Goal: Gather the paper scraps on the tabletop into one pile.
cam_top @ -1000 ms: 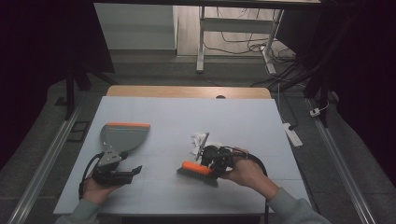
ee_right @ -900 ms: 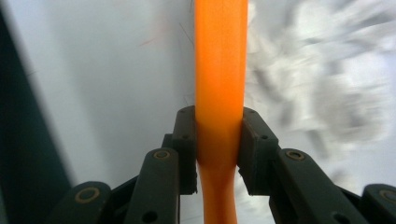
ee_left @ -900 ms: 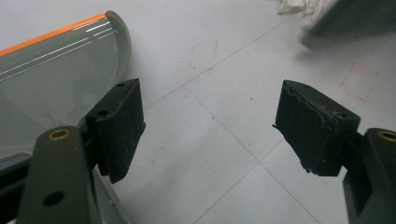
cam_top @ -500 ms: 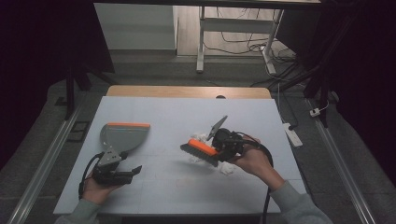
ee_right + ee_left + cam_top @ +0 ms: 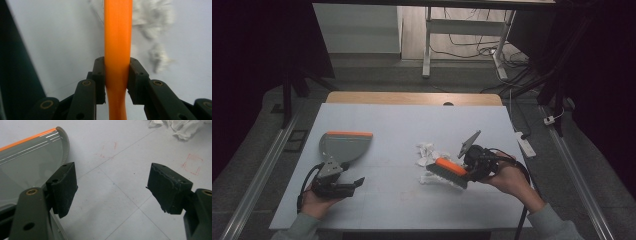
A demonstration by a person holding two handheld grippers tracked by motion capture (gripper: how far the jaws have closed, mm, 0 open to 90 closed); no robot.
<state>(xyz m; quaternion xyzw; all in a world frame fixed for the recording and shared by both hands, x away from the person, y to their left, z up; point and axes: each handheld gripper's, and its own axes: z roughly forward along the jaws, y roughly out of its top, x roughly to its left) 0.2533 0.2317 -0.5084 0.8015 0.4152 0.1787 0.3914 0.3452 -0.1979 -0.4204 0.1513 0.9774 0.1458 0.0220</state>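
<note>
A grey dustpan [image 5: 343, 146] with an orange lip lies at the table's left; in the left gripper view the dustpan [image 5: 27, 157] sits behind the left jaw. My left gripper [image 5: 354, 184] rests just in front of the pan's handle, open [image 5: 111, 180], with bare table between its jaws. Right of centre, my right gripper [image 5: 472, 167] is shut on an orange hand brush [image 5: 447, 170], its handle [image 5: 118, 37] pinched between both pads [image 5: 117, 72]. The bristles hang down beside crumpled white paper scraps [image 5: 428, 152], which also lie far off [image 5: 183, 127] and blurred [image 5: 152, 22].
The white tabletop [image 5: 402, 125] has a wooden far edge and faint red marks [image 5: 191, 163]. A small white bar [image 5: 525, 145] lies at the right edge. Cables trail from both grippers toward the person. Dark floor and table legs lie beyond.
The right gripper has carried the brush to the right and slightly up, from in front of the paper scraps to their right side. The left gripper and dustpan have stayed put.
</note>
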